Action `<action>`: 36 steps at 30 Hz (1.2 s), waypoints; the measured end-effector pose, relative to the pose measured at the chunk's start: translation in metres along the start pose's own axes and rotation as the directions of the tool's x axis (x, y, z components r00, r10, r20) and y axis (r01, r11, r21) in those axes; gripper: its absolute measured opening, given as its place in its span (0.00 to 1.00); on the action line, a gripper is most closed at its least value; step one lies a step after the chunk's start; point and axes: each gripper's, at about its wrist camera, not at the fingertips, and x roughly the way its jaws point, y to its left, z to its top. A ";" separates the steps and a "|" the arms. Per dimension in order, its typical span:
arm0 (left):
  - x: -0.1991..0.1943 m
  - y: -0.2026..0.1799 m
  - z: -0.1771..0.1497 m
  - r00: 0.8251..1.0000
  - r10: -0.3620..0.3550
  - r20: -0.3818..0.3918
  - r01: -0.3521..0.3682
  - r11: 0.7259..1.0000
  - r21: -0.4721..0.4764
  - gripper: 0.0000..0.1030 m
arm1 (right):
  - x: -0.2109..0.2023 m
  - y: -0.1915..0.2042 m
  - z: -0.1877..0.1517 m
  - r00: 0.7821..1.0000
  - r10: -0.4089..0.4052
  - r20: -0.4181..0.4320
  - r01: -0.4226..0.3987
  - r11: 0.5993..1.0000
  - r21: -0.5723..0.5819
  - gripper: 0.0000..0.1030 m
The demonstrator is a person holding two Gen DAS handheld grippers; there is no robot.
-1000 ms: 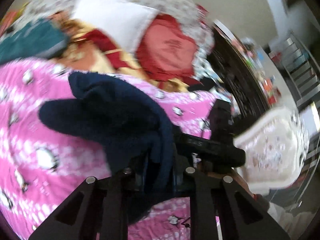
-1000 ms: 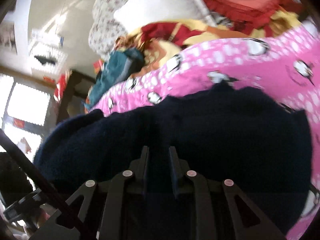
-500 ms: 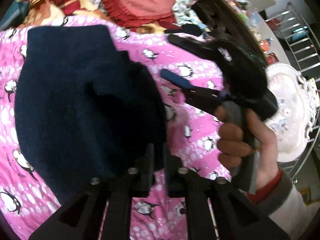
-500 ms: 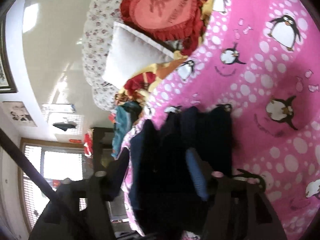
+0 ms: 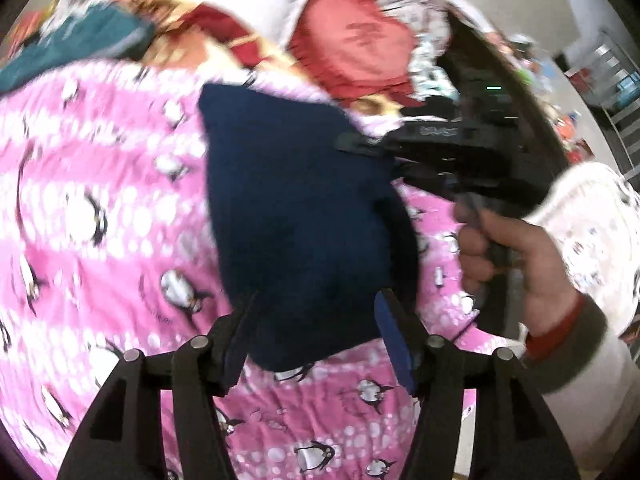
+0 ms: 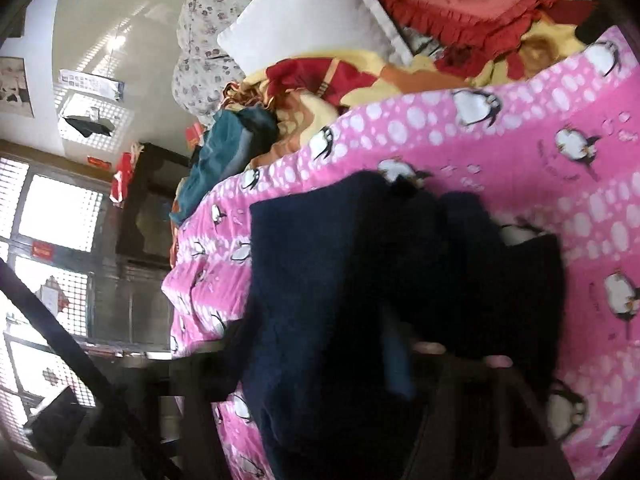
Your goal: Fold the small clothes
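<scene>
- The garment (image 5: 296,216) is a small piece of dark navy, fuzzy cloth.
- It lies on the pink penguin blanket (image 5: 100,208), bunched and doubled over itself, with one straight edge and a square corner on its far side.
- Seen from the right wrist, the garment (image 6: 360,300) shows loose folds and lumps toward the near blanket edge.

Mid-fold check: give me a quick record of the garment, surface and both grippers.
garment: navy, bunched, lying on the blanket
surface: pink penguin blanket
left gripper: open, jaws have just been opening; garment's near edge between them, not pinched
right gripper: shut, tip at garment's far right edge; whether it grips cloth is unclear
hand: around the right gripper's handle
</scene>
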 end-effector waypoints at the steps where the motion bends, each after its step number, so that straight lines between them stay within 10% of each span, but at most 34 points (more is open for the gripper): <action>1: 0.003 0.003 -0.003 1.000 -0.006 -0.009 0.006 1.000 -0.018 0.57 | -0.006 0.002 -0.002 1.000 -0.005 0.026 0.006 1.000 -0.012 0.09; 11: 0.027 0.002 -0.005 0.999 -0.020 -0.044 0.020 1.000 0.007 0.57 | -0.044 -0.032 -0.025 0.968 -0.216 0.130 0.211 0.976 0.054 0.08; 16: 0.050 0.004 -0.004 0.996 -0.014 -0.083 0.014 1.000 -0.010 0.57 | -0.053 -0.045 -0.026 0.977 -0.140 0.158 0.122 0.985 0.119 0.12; 21: 0.059 0.004 -0.002 0.996 -0.005 -0.091 0.005 1.000 -0.009 0.57 | -0.080 -0.042 -0.040 0.977 -0.087 0.194 0.062 0.990 0.128 0.55; 27: 0.056 0.004 -0.005 0.995 0.003 -0.096 -0.004 1.000 -0.013 0.57 | -0.048 -0.026 -0.041 0.988 -0.084 0.128 0.073 0.993 0.088 0.62; 30: 0.051 0.005 -0.005 0.996 0.010 -0.088 -0.011 1.000 -0.011 0.57 | -0.026 -0.022 -0.039 0.986 -0.137 0.092 0.130 0.989 0.070 0.53; 32: 0.045 0.006 -0.003 0.997 0.016 -0.077 -0.017 1.000 -0.013 0.57 | -0.025 -0.023 -0.040 0.986 -0.126 0.107 0.117 0.990 0.083 0.11; 36: 0.023 0.002 0.004 1.000 -0.002 -0.015 0.001 1.000 -0.020 0.58 | -0.058 -0.008 -0.044 0.976 -0.104 0.192 0.097 0.994 0.046 0.10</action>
